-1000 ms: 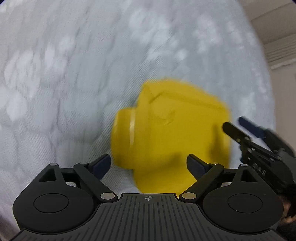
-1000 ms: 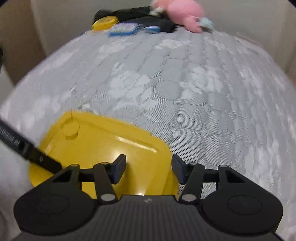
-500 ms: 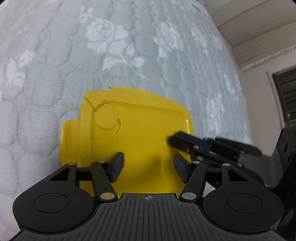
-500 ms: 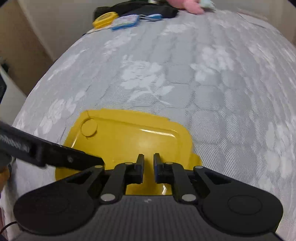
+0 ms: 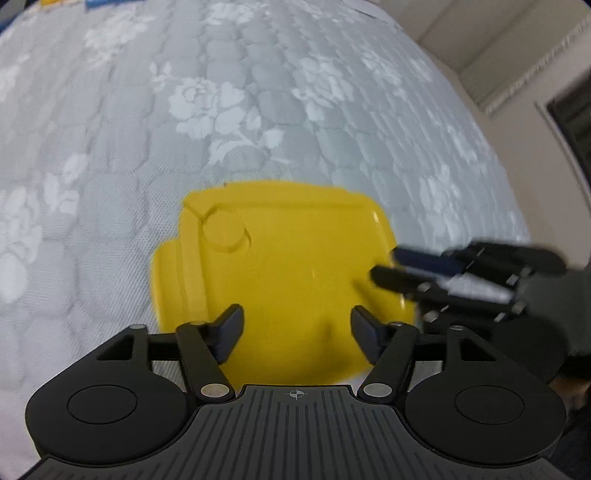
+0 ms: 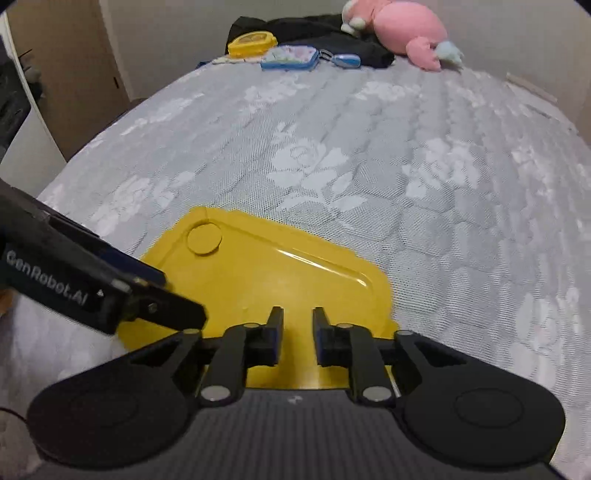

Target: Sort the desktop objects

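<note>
A flat yellow tray-like lid point(image 5: 280, 266) lies on the grey floral bedspread; it also shows in the right wrist view point(image 6: 266, 273). My left gripper point(image 5: 297, 328) is open just over its near edge and holds nothing. My right gripper point(image 6: 298, 339) hovers over the lid's near edge with its jaws a little apart and nothing between them. In the left wrist view the right gripper point(image 5: 384, 264) reaches the lid's right edge. In the right wrist view the left gripper point(image 6: 177, 295) reaches the lid's left side.
At the far end of the bed lie a yellow case point(image 6: 252, 42), a blue pouch point(image 6: 291, 58), a small blue oval item point(image 6: 345, 61), a black cloth point(image 6: 332, 37) and a pink plush toy point(image 6: 402, 31). A wooden door point(image 6: 70, 74) stands at left.
My right gripper shut over the lid half a second ago and now stands slightly open. My left gripper narrowed, then widened a little, and its view pulled back from the lid.
</note>
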`<state>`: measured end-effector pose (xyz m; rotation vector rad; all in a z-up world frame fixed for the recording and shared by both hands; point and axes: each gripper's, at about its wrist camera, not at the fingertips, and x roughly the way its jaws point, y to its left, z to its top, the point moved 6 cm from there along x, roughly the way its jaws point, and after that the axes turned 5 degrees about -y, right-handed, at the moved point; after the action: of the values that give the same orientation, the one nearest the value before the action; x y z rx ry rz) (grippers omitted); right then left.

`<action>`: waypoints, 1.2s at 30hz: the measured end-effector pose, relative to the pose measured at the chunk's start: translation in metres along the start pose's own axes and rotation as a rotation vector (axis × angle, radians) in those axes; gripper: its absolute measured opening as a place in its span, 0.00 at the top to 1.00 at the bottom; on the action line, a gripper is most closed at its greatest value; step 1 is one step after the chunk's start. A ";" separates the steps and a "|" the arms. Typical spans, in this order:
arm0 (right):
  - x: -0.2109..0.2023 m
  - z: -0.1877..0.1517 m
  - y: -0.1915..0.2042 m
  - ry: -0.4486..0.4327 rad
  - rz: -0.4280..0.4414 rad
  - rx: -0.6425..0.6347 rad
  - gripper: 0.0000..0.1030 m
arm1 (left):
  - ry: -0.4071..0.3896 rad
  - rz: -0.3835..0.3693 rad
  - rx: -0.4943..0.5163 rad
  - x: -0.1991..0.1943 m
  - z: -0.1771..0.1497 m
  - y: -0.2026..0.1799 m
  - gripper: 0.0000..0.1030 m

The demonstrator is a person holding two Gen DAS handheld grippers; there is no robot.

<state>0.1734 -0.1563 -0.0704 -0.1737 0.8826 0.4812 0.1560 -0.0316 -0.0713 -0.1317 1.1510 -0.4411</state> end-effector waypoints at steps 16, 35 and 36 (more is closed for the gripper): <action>-0.087 -0.109 0.043 0.088 -0.186 0.422 0.39 | -0.106 0.155 -0.080 -0.049 -0.129 -0.014 0.09; -0.110 -0.086 0.059 -0.303 -0.326 0.516 0.11 | -0.313 0.410 0.049 -0.065 -0.119 -0.012 0.00; -0.107 -0.087 0.058 -0.292 -0.328 0.524 0.11 | -0.309 0.399 0.041 -0.063 -0.121 -0.012 0.00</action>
<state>0.0274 -0.1707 -0.0391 0.2259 0.6501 -0.0409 0.0226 -0.0019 -0.0636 0.0654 0.8356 -0.0841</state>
